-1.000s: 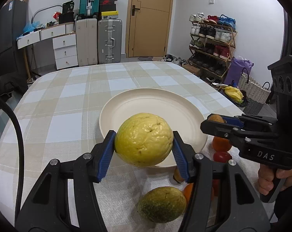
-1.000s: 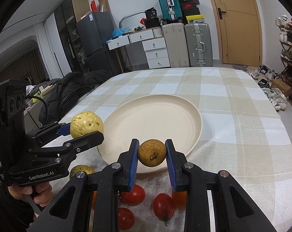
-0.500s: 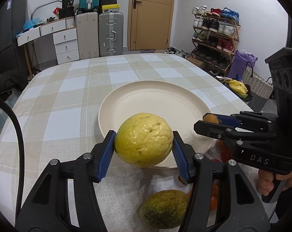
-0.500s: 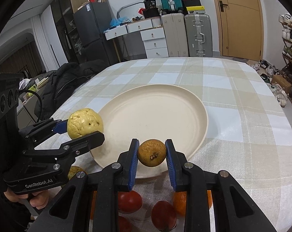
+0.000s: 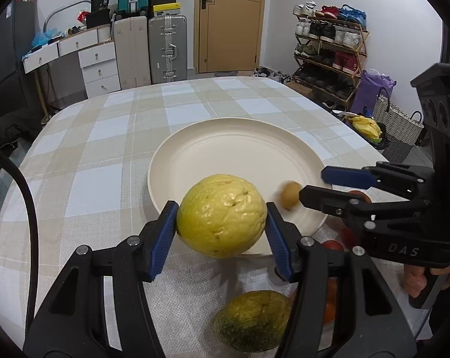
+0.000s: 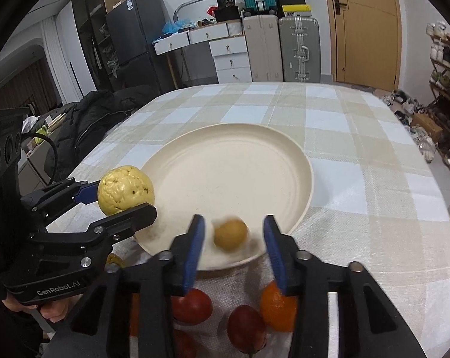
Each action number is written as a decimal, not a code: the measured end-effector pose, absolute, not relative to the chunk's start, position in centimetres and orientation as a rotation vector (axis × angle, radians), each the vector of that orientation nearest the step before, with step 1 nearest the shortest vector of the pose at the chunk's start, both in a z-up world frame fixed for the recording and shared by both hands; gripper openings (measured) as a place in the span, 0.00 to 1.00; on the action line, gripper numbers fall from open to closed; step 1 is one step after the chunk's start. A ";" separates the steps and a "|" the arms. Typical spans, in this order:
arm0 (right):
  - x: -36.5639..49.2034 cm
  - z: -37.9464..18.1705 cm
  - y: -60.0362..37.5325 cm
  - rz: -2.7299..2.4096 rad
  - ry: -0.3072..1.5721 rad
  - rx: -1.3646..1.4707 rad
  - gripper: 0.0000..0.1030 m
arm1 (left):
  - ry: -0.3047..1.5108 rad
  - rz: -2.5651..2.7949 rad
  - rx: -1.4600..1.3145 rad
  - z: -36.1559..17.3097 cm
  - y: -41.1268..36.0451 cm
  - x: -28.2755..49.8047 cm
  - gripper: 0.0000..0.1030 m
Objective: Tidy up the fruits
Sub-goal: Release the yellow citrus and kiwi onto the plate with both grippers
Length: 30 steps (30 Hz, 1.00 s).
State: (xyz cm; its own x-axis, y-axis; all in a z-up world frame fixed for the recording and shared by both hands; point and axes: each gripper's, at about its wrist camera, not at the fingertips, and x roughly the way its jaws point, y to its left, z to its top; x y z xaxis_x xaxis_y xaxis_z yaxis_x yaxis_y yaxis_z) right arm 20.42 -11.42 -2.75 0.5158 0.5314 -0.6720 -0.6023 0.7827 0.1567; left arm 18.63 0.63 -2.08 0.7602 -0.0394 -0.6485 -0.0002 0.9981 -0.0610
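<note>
Your right gripper (image 6: 231,238) has just been opening; its jaws now stand spread, and the small brown fruit (image 6: 230,234) lies between them, clear of both blue pads and blurred as though not yet settled. It sits on the near edge of the cream plate (image 6: 254,149). Judgement: that release is done, but hold the jaws level and draw straight back toward yourself so neither pad nudges the fruit off the rim.

Your left gripper (image 5: 222,226) is clamped on the large yellow fruit (image 5: 222,214), both pads pressing its sides, over the near left rim of the plate. This is the step in hand. Carry it farther in over the plate before you let go; released here it would likely catch the rim and roll onto the cloth. Lower it close to the plate, place it to the left of the brown fruit so the two stay apart, then open slowly.

Beyond the tongs: a green-yellow fruit (image 5: 253,320) lies on the table near you, with an orange (image 6: 275,308) and red fruits (image 6: 192,305) beside it, all yet to be moved. The checked tablecloth (image 6: 359,164) beyond the plate is bare.
</note>
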 end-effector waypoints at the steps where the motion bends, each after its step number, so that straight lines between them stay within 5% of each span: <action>1: 20.2 -2.6 -11.6 0.676 0.771 -0.102 0.49 | 0.700 -0.027 -0.068 -1.9 0.8 18.4 0.54; 3: 20.0 -2.3 -12.3 0.673 0.770 -0.087 0.54 | 0.682 -0.030 -0.079 -1.5 1.0 17.9 0.58; 5: 19.7 -2.0 -13.2 0.661 0.759 -0.072 0.79 | 0.673 -0.025 -0.086 -1.0 1.3 17.4 0.76; 8: 18.9 -1.5 -14.5 0.640 0.737 -0.048 0.96 | 0.652 -0.016 -0.096 -0.2 1.7 16.2 0.81; 13: 17.8 -0.7 -16.3 0.631 0.725 -0.029 1.00 | 0.624 0.005 -0.098 0.9 2.1 13.9 0.99; 30: 18.4 -0.6 -20.7 0.552 0.771 0.013 1.00 | 0.637 0.006 -0.056 1.7 1.0 10.3 0.99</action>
